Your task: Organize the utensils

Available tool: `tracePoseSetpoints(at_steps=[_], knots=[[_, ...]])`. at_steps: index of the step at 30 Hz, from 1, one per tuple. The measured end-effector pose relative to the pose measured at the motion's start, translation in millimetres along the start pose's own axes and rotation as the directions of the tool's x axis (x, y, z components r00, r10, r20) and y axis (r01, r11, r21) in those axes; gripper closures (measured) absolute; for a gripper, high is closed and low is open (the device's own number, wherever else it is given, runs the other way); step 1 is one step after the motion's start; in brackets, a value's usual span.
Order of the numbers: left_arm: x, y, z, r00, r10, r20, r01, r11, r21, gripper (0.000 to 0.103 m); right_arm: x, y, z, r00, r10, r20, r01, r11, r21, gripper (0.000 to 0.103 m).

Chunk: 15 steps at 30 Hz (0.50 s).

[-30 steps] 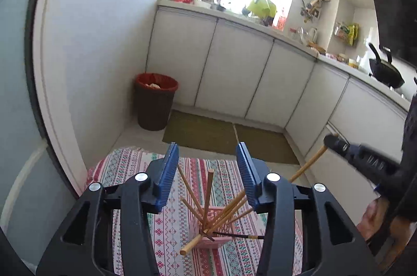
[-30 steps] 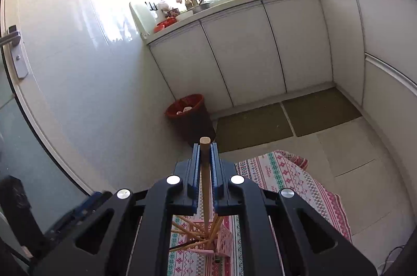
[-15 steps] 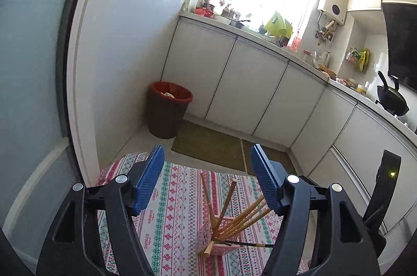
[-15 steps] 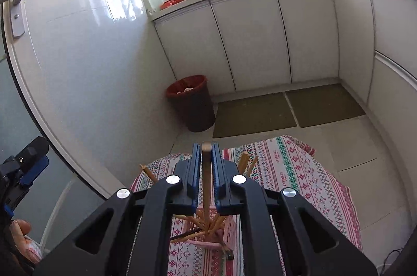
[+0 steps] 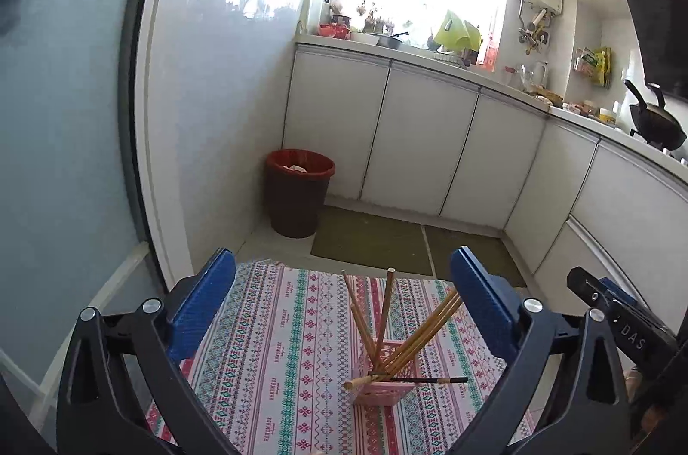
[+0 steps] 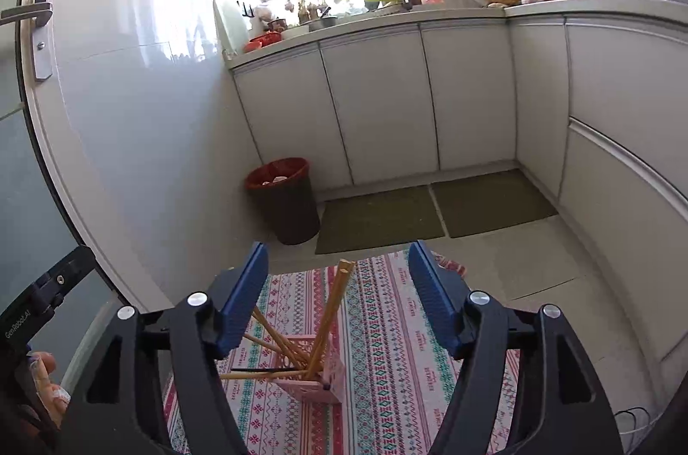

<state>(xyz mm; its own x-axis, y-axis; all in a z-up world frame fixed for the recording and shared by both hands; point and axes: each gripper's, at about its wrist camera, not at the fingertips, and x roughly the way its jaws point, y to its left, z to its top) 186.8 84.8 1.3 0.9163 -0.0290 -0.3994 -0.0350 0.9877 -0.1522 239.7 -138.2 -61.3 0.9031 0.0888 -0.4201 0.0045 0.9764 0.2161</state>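
Note:
A small pink slotted holder [image 5: 380, 379] [image 6: 316, 371] stands on a patterned cloth [image 5: 275, 347] [image 6: 387, 339]. Several wooden chopsticks [image 5: 423, 330] [image 6: 331, 308] lean out of it at different angles, and a dark chopstick [image 5: 423, 380] [image 6: 258, 370] lies across its rim. My left gripper [image 5: 344, 306] hovers above and behind the holder, its jaws opening wide with nothing pressed between the blue pads. My right gripper [image 6: 339, 300] hangs over the holder too, its jaws opening; the chopsticks show in the gap but the pads touch none. Each gripper shows at the edge of the other's view.
A red-lined dark bin [image 5: 299, 192] [image 6: 284, 205] stands on the floor by the wall. Two olive mats [image 5: 372, 242] [image 6: 434, 212] lie before white cabinets [image 5: 423, 145]. A wok [image 5: 655, 126] sits on the counter at right. A hand [image 6: 45, 386] shows at lower left.
The right gripper's jaws let go of the wooden chopstick they held upright, and it now leans in the holder. The left jaws widened. Both grippers drew back from the holder.

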Motion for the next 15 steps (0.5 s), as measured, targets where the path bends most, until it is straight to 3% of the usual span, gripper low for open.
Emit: tracePoseSetpoints(at_steps=[6,11,13,15], knots=[[-28,-33,-30,0.988,0.151,0.012,-0.152,0.985,0.087,0.007,-40,-20,-18,0.995,-0.095,-0.011,0.095,0.995,-0.006,0.016],[-75,-51,-61,0.979,0.169,0.116,-0.177,0.982,0.060,0.007,-84,-37,-41,0.985,-0.170,0.015,0.170,0.985,0.008,0.007],[-83,-58,-68,0.991,0.133,0.021,-0.135,0.987,0.090,0.007,-100,-42,-47,0.983,-0.184,0.008,0.183,0.983,0.018,0.007],[-92,-64,-71,0.990,0.143,-0.017,-0.141,0.985,0.098,0.007,-117,-41,-56,0.978,-0.206,0.011,0.206,0.978,-0.006,0.007]])
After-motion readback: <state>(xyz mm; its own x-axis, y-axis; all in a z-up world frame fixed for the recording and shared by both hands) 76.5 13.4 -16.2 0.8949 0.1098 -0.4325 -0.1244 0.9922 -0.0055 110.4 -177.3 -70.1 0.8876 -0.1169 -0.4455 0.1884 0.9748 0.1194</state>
